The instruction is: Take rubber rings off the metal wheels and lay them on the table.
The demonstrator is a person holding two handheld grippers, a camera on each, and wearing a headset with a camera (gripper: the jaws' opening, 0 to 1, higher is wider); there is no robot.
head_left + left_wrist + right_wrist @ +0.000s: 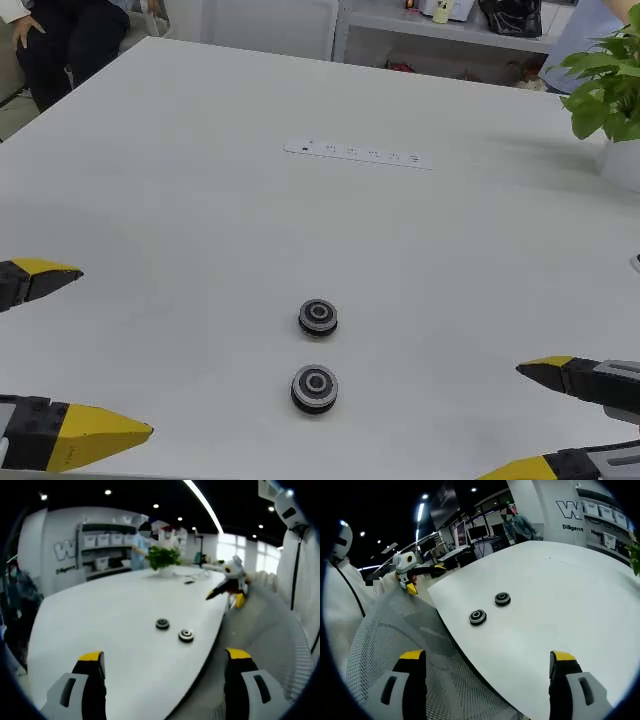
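Two metal wheels with black rubber rings lie flat on the white table: the far wheel (318, 317) and the near wheel (314, 388), close to the front edge. They also show as the far wheel (162, 624) and near wheel (186, 635), and again as far wheel (502, 599) and near wheel (477, 617). My left gripper (50, 350) stands open at the left edge, well left of the wheels. Open too, my right gripper (550, 415) sits at the lower right. Each one's own view, left gripper (160, 667) and right gripper (482, 667), has nothing between its yellow-tipped jaws.
A white power strip (358, 154) lies across the table's middle, beyond the wheels. A potted green plant (612, 95) stands at the far right corner. A seated person (60, 40) is at the far left. Shelves stand behind the table.
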